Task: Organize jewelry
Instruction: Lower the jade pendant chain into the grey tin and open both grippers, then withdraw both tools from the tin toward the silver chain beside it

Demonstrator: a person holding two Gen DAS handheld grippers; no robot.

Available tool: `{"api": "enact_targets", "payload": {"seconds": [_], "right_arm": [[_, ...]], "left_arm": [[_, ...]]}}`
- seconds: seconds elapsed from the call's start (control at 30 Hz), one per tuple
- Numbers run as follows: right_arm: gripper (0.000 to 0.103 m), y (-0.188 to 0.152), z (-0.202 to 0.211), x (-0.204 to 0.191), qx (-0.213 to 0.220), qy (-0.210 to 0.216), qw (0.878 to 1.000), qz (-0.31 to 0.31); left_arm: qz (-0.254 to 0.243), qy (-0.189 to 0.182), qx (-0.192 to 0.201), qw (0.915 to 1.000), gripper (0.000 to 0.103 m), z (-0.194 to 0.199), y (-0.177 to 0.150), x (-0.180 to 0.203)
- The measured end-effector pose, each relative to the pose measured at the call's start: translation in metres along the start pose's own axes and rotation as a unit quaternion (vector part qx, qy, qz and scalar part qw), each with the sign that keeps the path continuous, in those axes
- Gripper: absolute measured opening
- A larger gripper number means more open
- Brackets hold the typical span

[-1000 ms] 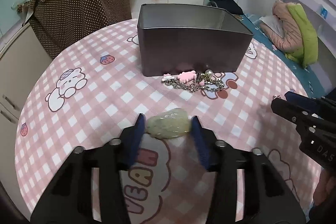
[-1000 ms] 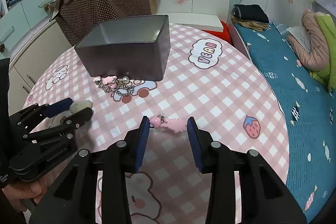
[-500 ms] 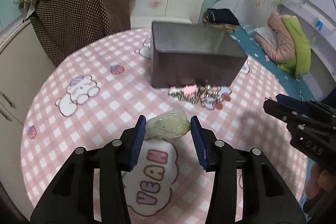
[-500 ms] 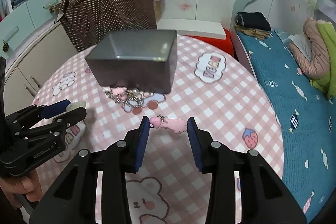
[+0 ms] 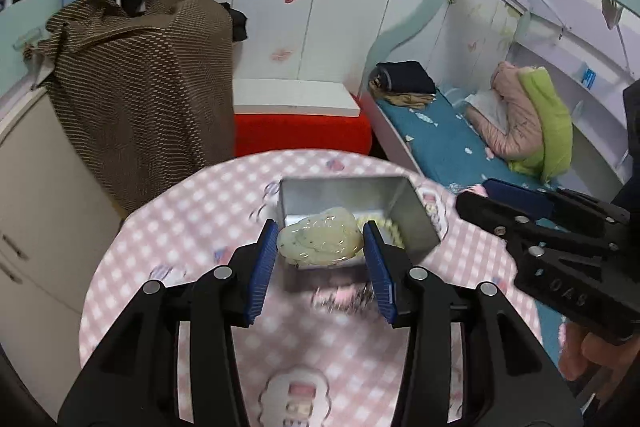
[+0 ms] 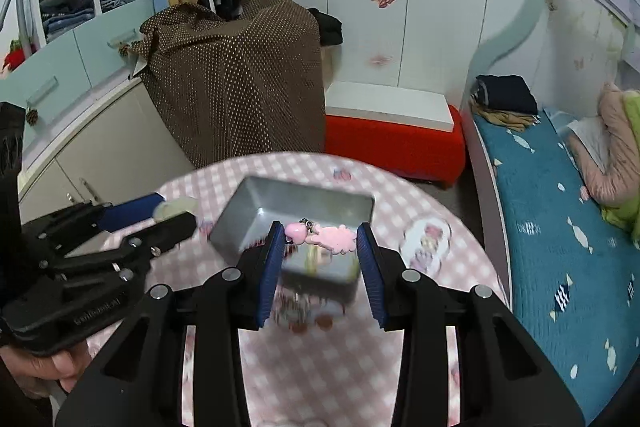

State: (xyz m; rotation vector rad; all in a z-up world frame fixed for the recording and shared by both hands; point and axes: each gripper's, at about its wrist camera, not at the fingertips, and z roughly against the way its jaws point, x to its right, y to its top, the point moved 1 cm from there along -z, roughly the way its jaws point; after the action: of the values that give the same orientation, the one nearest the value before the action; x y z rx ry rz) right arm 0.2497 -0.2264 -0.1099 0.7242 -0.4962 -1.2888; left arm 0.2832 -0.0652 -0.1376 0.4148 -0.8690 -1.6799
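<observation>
Left gripper [image 5: 320,247] is up off the surface [image 5: 168,267], its blue pads closed partway and pressing both sides of the pale green jade pendant [image 5: 320,241]; the pendant hangs in the air in front of the open metal tin [image 5: 412,223], whose inside shows a pale beaded piece [image 5: 384,223] near its right wall; below the gripper a blurred chain bracelet [image 5: 344,297] lies on the pink checked cloth just in front of the tin; over on the right, the right gripper [image 6: 320,247] is also raised, pads narrowed onto the pink charm [image 6: 326,235], pinched end to end with its small metal ring at the middle; from the right wrist view that charm sits in line with the tin's near rim [image 6: 320,273], whether above it or short of it I cannot tell; the tin stands toward the far side of the round surface; beyond are a brown dotted cover [image 6: 240,75], a red bench [image 6: 396,143] and a bed [image 6: 560,247] with a teal sheet.
</observation>
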Motion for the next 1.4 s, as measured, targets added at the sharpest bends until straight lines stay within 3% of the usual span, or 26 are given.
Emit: {"api": "enact_targets", "payload": {"seconds": [0.27,0.7,0.8,0.9,0.97,1.4], "right_arm": [[0.035,0.021,-0.051,0.011,-0.05,0.021,0.998,-0.027],[0.04,0.014,-0.088,0.026,-0.108,0.019,0.992,-0.058],[0.056,0.015,-0.085,0.03,-0.105,0.011,0.992,-0.063],[0.074,0.015,-0.082,0.037,-0.1,0.015,0.992,-0.076],[0.094,0.015,-0.077,0.04,-0.091,0.01,0.992,-0.084],[0.096,0.007,-0.012,0.031,-0.018,-0.027,0.994,-0.106]], "left_arm": [[0.003,-0.015,-0.033,0.9993,0.044,-0.049,0.036,-0.003],[0.006,-0.006,-0.081,0.9966,0.046,-0.091,0.028,-0.009],[0.006,0.0,-0.076,0.9971,0.054,-0.085,0.03,-0.014],[0.015,0.005,-0.058,0.9982,0.078,-0.073,0.033,-0.021],[0.021,0.012,-0.043,0.9988,0.09,-0.063,0.036,-0.025],[0.004,0.051,0.037,0.998,0.095,0.026,0.027,-0.021]]}}
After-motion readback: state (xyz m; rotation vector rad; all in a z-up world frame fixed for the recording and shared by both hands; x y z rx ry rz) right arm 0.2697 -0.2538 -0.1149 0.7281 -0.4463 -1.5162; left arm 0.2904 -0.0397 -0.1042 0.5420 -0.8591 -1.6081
